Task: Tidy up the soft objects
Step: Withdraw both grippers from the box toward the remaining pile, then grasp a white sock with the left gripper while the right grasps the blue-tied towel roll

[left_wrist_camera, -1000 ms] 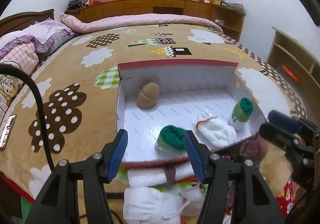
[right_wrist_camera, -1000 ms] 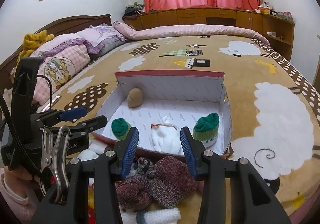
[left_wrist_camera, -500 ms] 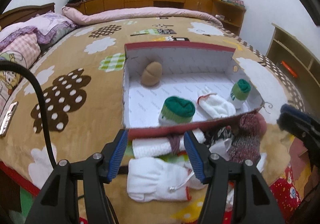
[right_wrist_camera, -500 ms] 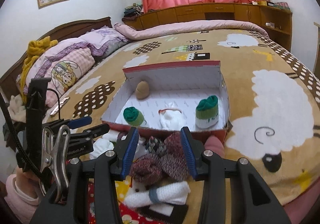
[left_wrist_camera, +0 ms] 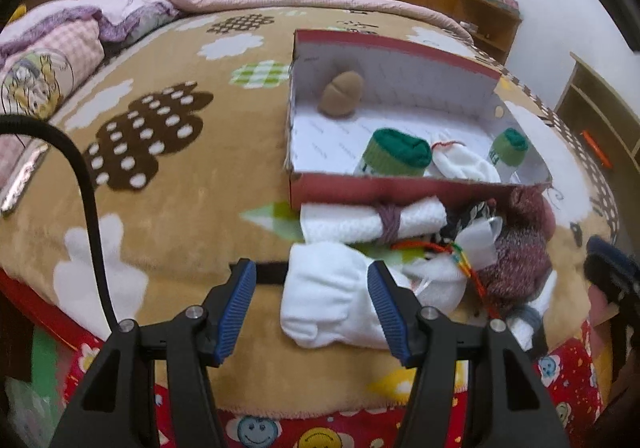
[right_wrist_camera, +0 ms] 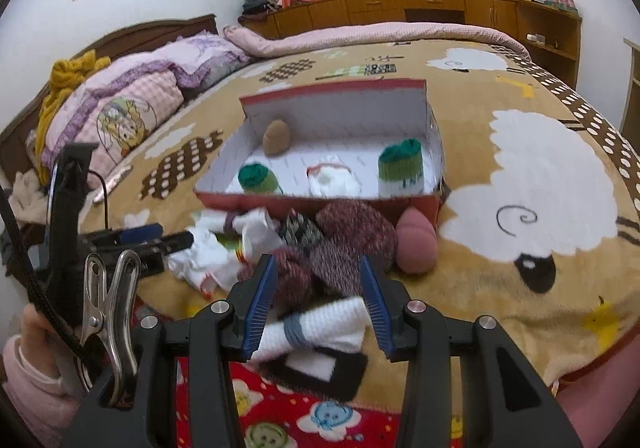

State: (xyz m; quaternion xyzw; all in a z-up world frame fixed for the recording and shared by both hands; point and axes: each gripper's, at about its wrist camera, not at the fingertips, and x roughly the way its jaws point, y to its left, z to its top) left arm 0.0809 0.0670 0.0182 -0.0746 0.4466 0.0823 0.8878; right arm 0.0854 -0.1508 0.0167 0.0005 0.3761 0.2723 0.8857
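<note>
The box [left_wrist_camera: 400, 184] stood open on top, with bare floor between the tan bundle [left_wrist_camera: 341, 94] and the green rolls [left_wrist_camera: 396, 152]. Its near wall was crowded by towels [left_wrist_camera: 372, 218], a glove [left_wrist_camera: 328, 292] and maroon knits [right_wrist_camera: 352, 232].

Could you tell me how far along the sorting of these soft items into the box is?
Done: four items sit in the box: a tan roll, two green socks and a white piece. In hand: nothing; both the left hand-held gripper and the right hand-held gripper are open. Left: the white glove, maroon socks, pink sponge and tied white rolls outside.
</note>
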